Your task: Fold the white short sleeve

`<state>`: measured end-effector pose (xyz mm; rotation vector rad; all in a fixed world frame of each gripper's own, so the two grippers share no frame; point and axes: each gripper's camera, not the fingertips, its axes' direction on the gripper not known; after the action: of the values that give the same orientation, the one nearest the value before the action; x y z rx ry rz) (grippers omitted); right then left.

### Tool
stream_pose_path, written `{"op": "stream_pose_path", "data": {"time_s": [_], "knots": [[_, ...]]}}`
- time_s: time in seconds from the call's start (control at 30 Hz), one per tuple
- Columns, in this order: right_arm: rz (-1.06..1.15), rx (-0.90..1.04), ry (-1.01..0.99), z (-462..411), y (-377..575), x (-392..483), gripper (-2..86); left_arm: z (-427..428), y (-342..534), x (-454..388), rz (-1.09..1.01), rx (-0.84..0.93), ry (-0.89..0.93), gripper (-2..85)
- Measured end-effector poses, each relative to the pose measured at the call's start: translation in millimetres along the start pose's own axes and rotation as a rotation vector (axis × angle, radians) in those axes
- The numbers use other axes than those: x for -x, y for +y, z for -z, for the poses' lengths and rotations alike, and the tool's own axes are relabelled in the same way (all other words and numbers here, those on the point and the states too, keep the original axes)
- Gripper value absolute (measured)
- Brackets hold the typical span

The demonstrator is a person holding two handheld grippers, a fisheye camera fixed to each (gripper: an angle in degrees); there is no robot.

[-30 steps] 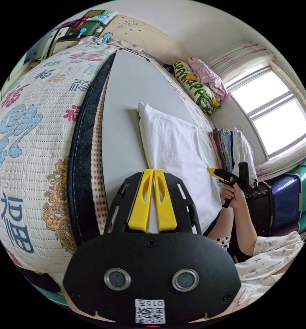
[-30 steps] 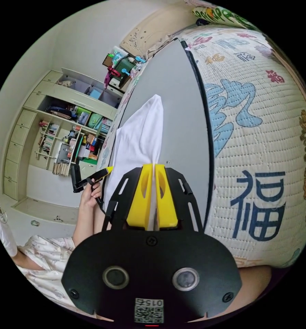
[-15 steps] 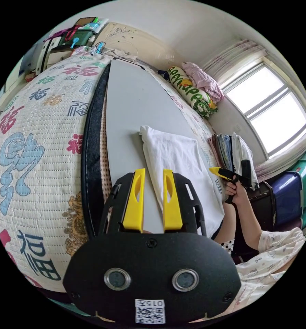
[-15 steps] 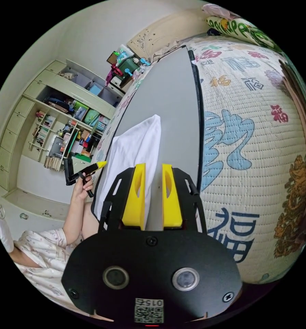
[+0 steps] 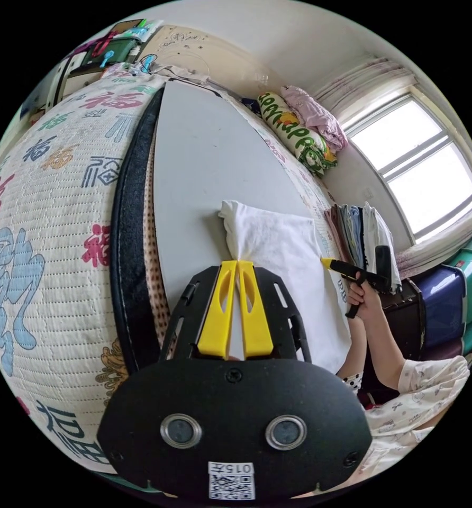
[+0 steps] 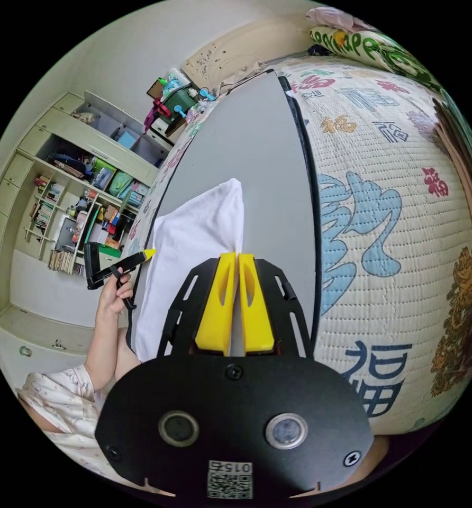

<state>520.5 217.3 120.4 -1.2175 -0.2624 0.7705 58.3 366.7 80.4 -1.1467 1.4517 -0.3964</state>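
The white short sleeve shirt (image 5: 283, 254) (image 6: 193, 248) lies partly folded on a grey board (image 5: 204, 153) (image 6: 262, 159) laid over the bed. My left gripper (image 5: 237, 262) is shut on the shirt's near edge, and the cloth puckers toward its yellow tips. At the shirt's opposite edge my right gripper (image 6: 237, 255) is shut on the cloth. Each gripper appears in the other's view, held in a hand at the shirt's far side: the right gripper (image 5: 327, 261) and the left gripper (image 6: 149, 254).
A quilted cover with printed characters (image 5: 51, 185) (image 6: 395, 211) surrounds the board. A stack of folded clothes (image 5: 357, 233), rolled bedding (image 5: 294, 132), a window (image 5: 421, 159) and storage bins (image 5: 453, 301) lie beyond. Crowded shelves (image 6: 88, 201) line the wall.
Half a second ago both grippers stood open and drawn back from the shirt. Now both have shut on its opposite edges, and the left edge has bunched.
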Motion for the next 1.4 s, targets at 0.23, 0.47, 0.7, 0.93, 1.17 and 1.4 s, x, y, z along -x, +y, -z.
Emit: {"op": "stream_pose_path", "data": {"time_s": [0.23, 0.47, 0.7, 0.93, 1.17, 1.4], "knots": [[-0.006, -0.047, -0.078, -20, -6, 0, 7.8, 14, 7, 22, -0.006, -0.037, 0.023, 8.2], [0.087, 0.077, -0.036, -89, -47, 30, 9.6, 39, 18, 41, -0.054, -0.113, 0.003, 15.7], [0.168, 0.14, 0.0, -162, -58, 93, 6.0, 61, 47, 92, 0.098, -0.193, 0.065, 18.5], [0.26, 0.205, -0.003, -242, -67, 181, 5.7, 104, 88, 143, 0.186, -0.251, -0.026, 20.2], [0.285, 0.203, -0.078, -305, -53, 265, 5.0, 128, 105, 203, 0.296, -0.299, 0.124, 16.6], [0.243, 0.205, -0.101, -320, -37, 310, 4.7, 157, 115, 216, 0.273, -0.291, 0.129, 14.2]]}}
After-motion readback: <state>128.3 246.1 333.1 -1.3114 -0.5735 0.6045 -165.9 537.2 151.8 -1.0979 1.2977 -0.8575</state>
